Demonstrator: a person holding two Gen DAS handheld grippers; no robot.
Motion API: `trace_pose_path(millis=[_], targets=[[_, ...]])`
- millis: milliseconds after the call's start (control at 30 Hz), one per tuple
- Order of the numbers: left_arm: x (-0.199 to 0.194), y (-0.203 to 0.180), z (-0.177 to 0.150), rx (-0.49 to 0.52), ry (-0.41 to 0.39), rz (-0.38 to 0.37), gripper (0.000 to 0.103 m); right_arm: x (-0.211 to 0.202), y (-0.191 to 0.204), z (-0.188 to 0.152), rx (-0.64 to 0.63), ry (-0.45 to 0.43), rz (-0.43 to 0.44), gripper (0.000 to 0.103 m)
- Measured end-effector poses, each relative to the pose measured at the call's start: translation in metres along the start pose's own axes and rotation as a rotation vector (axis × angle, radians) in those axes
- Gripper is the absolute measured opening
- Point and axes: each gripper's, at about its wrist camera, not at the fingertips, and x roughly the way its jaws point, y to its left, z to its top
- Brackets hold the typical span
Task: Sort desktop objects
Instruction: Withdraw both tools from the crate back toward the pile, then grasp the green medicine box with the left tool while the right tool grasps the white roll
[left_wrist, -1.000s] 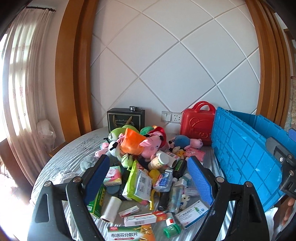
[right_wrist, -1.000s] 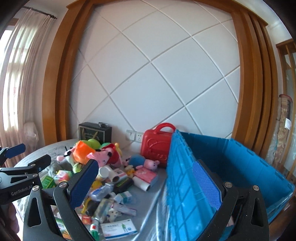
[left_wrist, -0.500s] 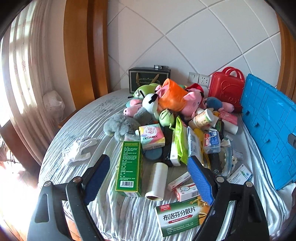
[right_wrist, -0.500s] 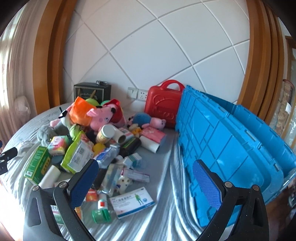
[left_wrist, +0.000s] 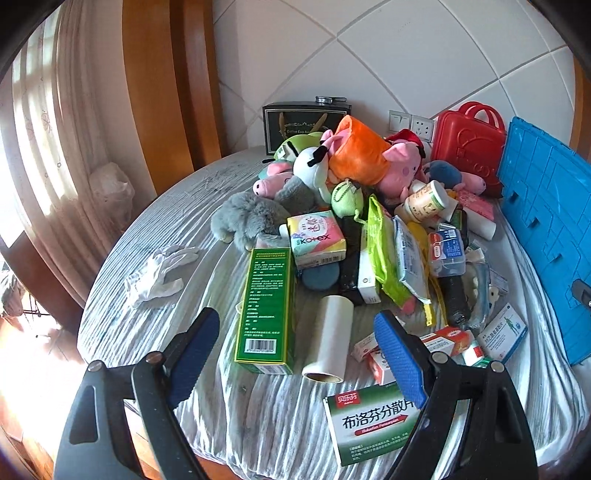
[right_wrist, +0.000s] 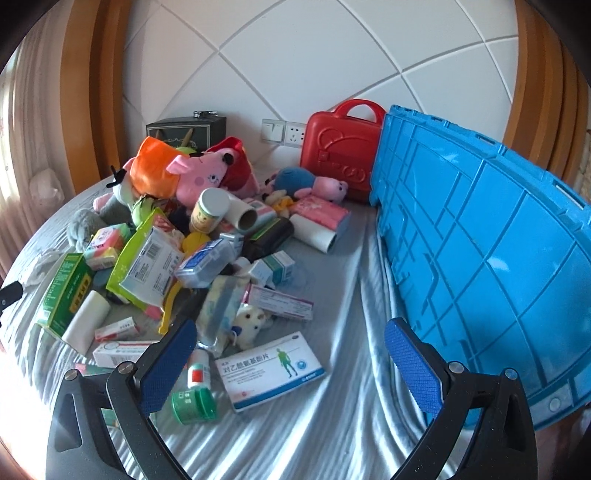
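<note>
grey striped cloth (left_wrist: 258, 417) covers the round table, with a heap of mixed objects spread over its middle. left gripper (left_wrist: 295, 347) hangs above the near edge of the heap, jaws wide apart, nothing between them; past its fingers lie the tall green box (left_wrist: 266, 306) flat on the cloth and the white roll (left_wrist: 327, 341) just beside it, touching its right side. a green-and-white medicine box (left_wrist: 369, 424) lies under the right finger. plush toys, among them an orange-clad pink pig (left_wrist: 369, 155), are piled at the far side, near the red case (left_wrist: 467, 144) by the wall. right gripper (right_wrist: 291, 354) also wide open and empty, over a white-and-blue medicine box (right_wrist: 269, 369) and a green-capped bottle (right_wrist: 194, 402). the blue crate (right_wrist: 480, 258) stands on the right edge of the table, tilted, apart from the heap. white gloves (left_wrist: 159, 275) lie alone to the left
</note>
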Motion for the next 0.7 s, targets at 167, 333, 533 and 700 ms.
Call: trace_pose_path(millis=[167, 333, 533, 700], targets=[[0.005, 0.026, -0.009, -0.041, 0.043, 0.113, 0.086, 0.023, -0.007, -0.001, 0.016, 0.024, 0.059, 0.103], [0.017, 0.042, -0.012, -0.080, 0.078, 0.139, 0.086, 0.044, 0.004, -0.001, 0.024, 0.048, 0.115, 0.103], [0.059, 0.040, -0.003, -0.054, 0.134, 0.062, 0.086, 0.047, 0.034, 0.010, -0.002, 0.054, 0.149, 0.103], [0.118, 0.038, -0.001, 0.014, 0.233, -0.028, 0.086, 0.056, 0.074, 0.013, 0.006, 0.087, 0.135, 0.103]])
